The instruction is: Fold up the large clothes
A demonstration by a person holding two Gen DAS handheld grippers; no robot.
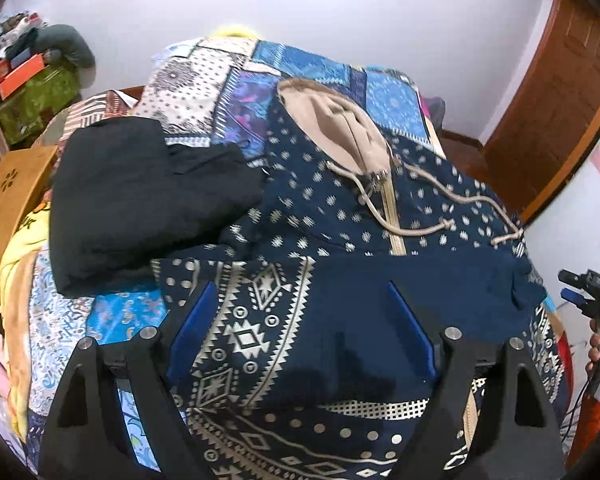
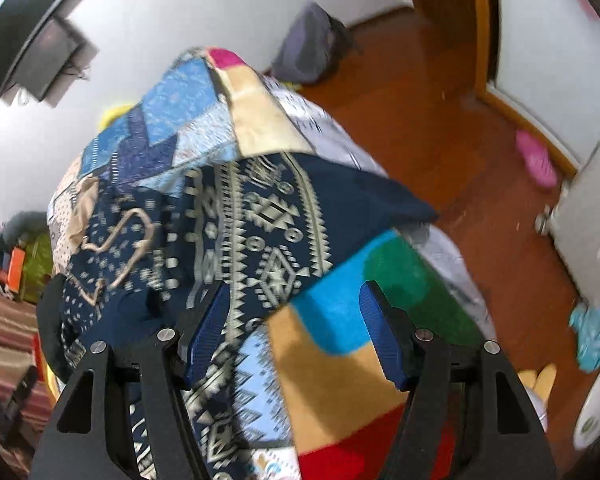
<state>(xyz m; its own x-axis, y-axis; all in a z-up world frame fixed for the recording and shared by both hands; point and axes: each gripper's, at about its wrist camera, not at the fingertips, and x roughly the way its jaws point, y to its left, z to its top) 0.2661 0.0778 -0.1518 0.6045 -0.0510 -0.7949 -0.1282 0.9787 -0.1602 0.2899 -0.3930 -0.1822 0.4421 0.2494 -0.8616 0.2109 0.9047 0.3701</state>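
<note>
Both tongs empty: my left gripper (image 1: 300, 336) wide open, right gripper (image 2: 296, 336) half open | navy, cream-patterned zip hoodie (image 1: 340, 220) lies part-folded on patchwork bedspread (image 1: 228, 92) | soft, limp, probably thick | grip doubled edges, not drawcord (image 1: 440, 204).
</note>
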